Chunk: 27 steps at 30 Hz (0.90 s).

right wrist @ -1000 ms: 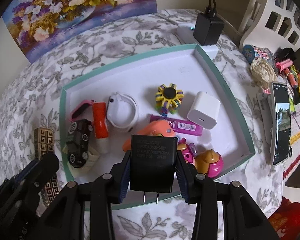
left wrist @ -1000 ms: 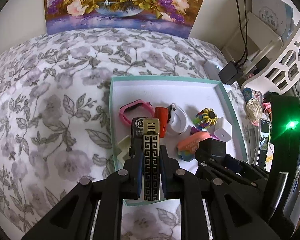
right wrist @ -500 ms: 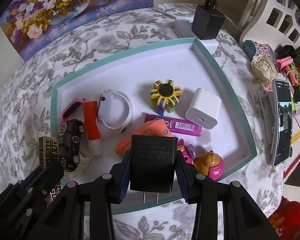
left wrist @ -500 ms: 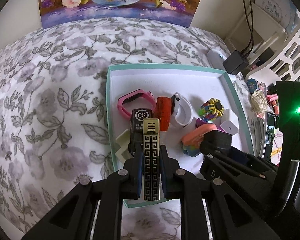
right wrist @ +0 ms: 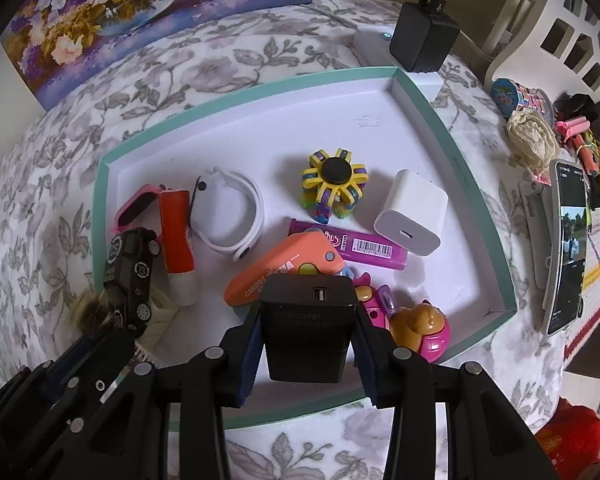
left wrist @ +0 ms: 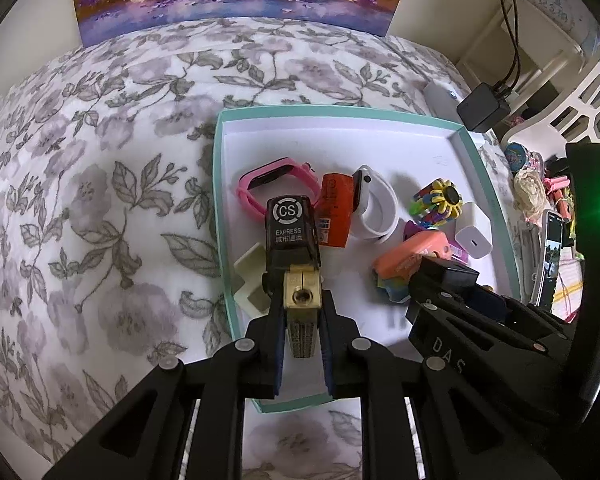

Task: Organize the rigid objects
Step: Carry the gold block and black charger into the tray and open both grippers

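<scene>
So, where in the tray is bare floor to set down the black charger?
Bare floor lies along the tray's far wall, behind the spinner and the white watch. Another free patch sits between the white charger and the right wall. The near half, around the orange toy, is crowded.

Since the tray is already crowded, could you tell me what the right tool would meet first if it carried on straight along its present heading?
Probably the orange carrot-labelled toy: it lies just past the black charger clamped in the right tool, though depth is unclear.
</scene>
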Each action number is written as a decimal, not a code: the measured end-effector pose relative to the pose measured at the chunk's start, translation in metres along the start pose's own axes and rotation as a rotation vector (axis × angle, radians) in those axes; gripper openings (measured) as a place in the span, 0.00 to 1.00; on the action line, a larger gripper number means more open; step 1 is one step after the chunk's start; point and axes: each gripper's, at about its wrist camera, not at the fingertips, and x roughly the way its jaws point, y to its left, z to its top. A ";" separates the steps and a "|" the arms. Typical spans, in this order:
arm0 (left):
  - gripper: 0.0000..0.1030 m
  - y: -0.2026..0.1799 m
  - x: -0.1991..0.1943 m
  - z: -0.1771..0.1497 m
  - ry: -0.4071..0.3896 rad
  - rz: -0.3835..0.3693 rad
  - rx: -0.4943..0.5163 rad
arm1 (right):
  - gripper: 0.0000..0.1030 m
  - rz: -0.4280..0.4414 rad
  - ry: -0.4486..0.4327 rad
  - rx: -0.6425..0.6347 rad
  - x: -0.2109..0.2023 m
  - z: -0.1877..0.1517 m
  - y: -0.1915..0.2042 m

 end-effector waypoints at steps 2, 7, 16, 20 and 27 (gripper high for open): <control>0.15 0.000 0.000 0.000 0.003 -0.001 -0.001 | 0.44 0.000 0.001 0.001 0.000 0.000 0.000; 0.17 0.001 -0.001 0.002 0.005 -0.006 -0.002 | 0.44 -0.004 0.005 0.002 -0.001 0.000 0.000; 0.29 0.006 -0.016 0.005 -0.024 -0.043 -0.031 | 0.56 -0.003 -0.045 0.024 -0.018 0.004 -0.004; 0.44 0.012 -0.031 0.009 -0.070 -0.051 -0.048 | 0.57 0.000 -0.079 0.034 -0.030 0.006 -0.006; 0.58 0.036 -0.046 0.015 -0.133 0.018 -0.116 | 0.68 0.011 -0.136 0.059 -0.046 0.008 -0.011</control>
